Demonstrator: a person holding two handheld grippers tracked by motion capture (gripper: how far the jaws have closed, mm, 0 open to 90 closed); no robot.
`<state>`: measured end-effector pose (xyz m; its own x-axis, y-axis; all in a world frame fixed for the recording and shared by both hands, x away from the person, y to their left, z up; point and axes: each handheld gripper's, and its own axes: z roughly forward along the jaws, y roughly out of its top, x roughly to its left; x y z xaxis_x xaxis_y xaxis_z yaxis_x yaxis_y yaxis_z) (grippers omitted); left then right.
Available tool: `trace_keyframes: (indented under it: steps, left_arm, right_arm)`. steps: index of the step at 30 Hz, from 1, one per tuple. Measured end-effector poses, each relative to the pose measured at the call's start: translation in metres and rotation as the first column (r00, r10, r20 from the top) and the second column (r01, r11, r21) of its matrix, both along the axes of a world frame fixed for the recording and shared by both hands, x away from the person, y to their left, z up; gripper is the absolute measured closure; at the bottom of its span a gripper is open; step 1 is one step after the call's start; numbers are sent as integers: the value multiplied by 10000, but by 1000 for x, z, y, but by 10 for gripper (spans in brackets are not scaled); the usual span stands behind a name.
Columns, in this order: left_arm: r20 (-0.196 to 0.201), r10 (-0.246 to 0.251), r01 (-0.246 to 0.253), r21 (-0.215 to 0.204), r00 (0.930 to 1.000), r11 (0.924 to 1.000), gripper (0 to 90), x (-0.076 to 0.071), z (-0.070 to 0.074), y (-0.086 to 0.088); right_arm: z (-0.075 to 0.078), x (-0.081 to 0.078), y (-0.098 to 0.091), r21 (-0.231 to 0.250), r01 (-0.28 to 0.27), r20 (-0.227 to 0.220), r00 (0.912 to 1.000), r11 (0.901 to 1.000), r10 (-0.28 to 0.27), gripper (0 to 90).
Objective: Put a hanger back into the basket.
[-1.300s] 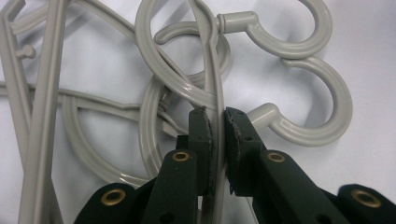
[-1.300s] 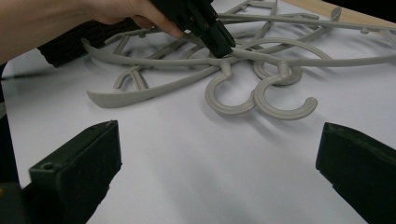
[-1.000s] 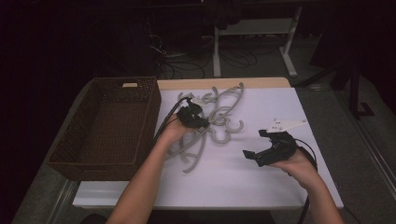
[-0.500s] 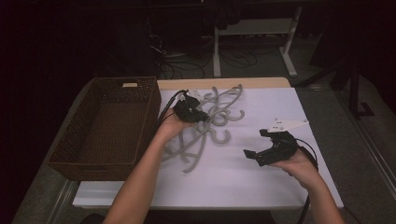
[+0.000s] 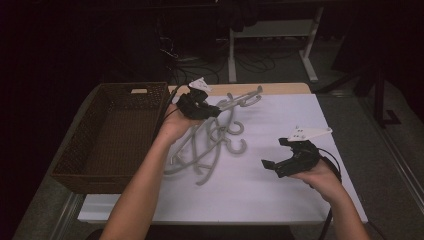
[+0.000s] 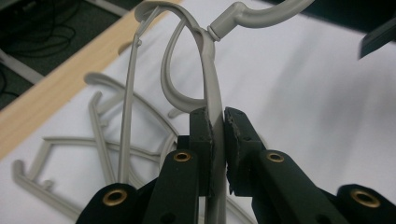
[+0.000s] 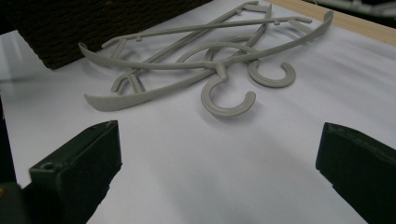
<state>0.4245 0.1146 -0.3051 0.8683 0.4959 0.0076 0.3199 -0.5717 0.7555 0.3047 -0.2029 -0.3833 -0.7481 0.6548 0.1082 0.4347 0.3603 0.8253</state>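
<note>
On the white sheet: a tangle of grey hangers (image 5: 210,145), one of them clamped and clear of the pile.
Left gripper (image 5: 216,111): clenched on the shoulder of the lifted hanger (image 6: 212,100), pads squeezing the thin plastic arm from both sides.
Lifted hanger, whereabouts: above the heap near the far edge of the table, hook end (image 6: 247,14) pointing away from the person, lower end hanging towards the pile.
Basket (image 5: 87,145): brown wicker, just left of the heap, nothing visible inside; my guess is that's where the hanger goes.
How to do it well: lift until the low end is free of the other hooks, which snag easily, then swing left over the rim and let go low.
Risk: a narrow pinch on a long hanger, so it could pivot between the pads; slow and level, I'd say.
Left arm: stretched forward, wrist raised above the pile.
Right gripper (image 5: 272,156): jaws wide apart, nothing between them.
Right hand (image 5: 320,172): low over the sheet, right of the heap, aimed at the hooks.
</note>
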Motion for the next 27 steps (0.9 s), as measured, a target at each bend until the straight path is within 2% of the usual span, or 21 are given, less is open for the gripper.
trace_keyframes:
  steps: [5, 8, 12, 16, 20, 27]
  left_arm:
    - [-96, -236, 231, -547, 9997, 9982, 829, -8, 27, 17]
    - [-131, -305, 295, -724, 9994, 9969, 829, -13, 42, 33]
    - [-125, -253, 241, -851, 9996, 9961, 829, -17, 55, 57]
    - [-136, -94, 81, -927, 9999, 9957, 829, -22, 62, 85]
    - [-110, 112, -123, -1091, 9999, 9940, 828, -29, 66, 120]
    - [-265, 591, -627, -1727, 9979, 9830, 828, -42, 68, 175]
  right_arm:
    - [2, -1, -1, 24, 23, 94, 10000, 10000, -23, 0]
    - [2, -1, -2, 34, 42, 98, 9999, 10000, -42, 0]
    - [2, -1, -1, 0, 33, 86, 10000, 10000, -33, 0]
    - [1, -1, 1, -71, 7, 41, 10000, 10000, -7, 0]
    - [0, 0, 2, -114, 8, 28, 10000, 9999, -8, 0]
    - [-1, 2, 3, -176, 24, -38, 10000, 9998, -25, 0]
